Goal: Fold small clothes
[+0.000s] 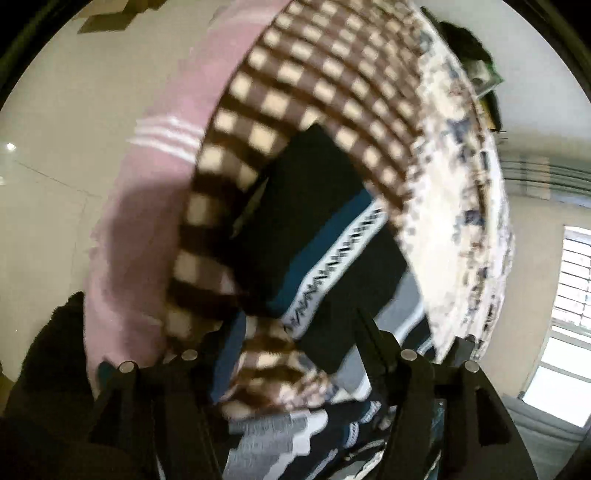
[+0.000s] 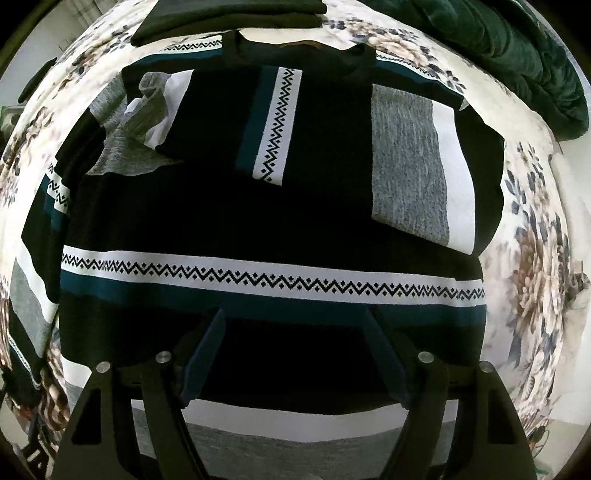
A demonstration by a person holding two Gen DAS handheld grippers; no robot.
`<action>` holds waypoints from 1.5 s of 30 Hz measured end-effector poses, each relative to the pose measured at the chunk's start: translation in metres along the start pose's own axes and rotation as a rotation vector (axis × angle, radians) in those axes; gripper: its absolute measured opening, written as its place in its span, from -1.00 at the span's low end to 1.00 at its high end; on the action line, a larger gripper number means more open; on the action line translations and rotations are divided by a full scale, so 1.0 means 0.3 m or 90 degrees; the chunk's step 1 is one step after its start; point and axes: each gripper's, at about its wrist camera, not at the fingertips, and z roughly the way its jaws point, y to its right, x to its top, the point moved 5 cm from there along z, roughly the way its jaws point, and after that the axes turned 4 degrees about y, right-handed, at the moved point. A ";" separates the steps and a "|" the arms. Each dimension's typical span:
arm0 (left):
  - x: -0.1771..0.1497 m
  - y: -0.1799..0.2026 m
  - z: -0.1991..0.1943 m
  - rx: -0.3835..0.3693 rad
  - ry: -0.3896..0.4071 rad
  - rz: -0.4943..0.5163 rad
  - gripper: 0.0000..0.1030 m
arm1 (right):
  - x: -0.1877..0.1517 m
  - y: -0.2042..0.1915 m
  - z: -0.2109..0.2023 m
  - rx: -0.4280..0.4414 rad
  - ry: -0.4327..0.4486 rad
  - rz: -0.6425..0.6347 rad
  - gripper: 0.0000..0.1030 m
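A black sweater [image 2: 295, 206] with white zigzag, teal and grey bands lies spread on the floral bedspread [image 2: 535, 258], both sleeves folded in over its body. My right gripper [image 2: 295, 314] is open, its fingers just above the lower body near the hem. In the blurred left wrist view the same sweater [image 1: 325, 236] shows with a brown-and-cream checked garment [image 1: 303, 81] beside it. My left gripper [image 1: 291, 332] hovers over a bunched part of the checked cloth [image 1: 273, 354]; whether its jaws are closed on it is unclear.
A folded dark garment [image 2: 229, 14] lies at the far edge of the bed. A dark green blanket [image 2: 517, 48] is heaped at the far right. A pink garment with white stripes [image 1: 155, 155] lies next to the checked one. A window [image 1: 569, 295] is at the right.
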 end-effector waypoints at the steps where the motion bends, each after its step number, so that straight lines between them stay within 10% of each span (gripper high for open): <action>1: 0.007 -0.010 0.060 0.008 -0.013 -0.014 0.11 | 0.000 0.002 0.002 0.000 -0.001 0.002 0.53; 5: 0.074 -0.029 0.078 0.022 0.072 -0.075 -0.05 | -0.004 0.013 0.001 -0.005 0.001 0.008 0.53; 8: 0.116 0.065 0.003 0.030 0.185 0.002 -0.89 | -0.003 0.025 -0.001 -0.019 0.006 0.006 0.53; 16: 0.051 0.401 -0.079 0.029 0.266 0.311 -0.90 | 0.078 0.105 -0.018 -0.078 0.048 0.015 0.76; 23: -0.262 0.755 -0.135 -0.034 0.274 0.614 -0.91 | 0.125 0.210 -0.021 -0.038 0.049 0.080 0.77; 33: -1.343 0.988 0.094 -0.201 0.000 0.985 -0.90 | 0.051 0.594 -0.003 -0.026 0.025 0.242 0.77; 41: -1.821 0.783 0.358 -0.137 -0.195 1.134 -0.84 | -0.036 0.908 0.025 -0.048 0.002 0.327 0.77; 43: -1.865 0.755 0.385 -0.109 -0.221 1.142 -0.57 | -0.042 0.944 0.019 -0.031 0.002 0.334 0.77; 45: -1.818 0.762 0.387 -0.107 -0.242 1.120 0.55 | -0.032 0.971 0.000 -0.001 0.008 0.341 0.77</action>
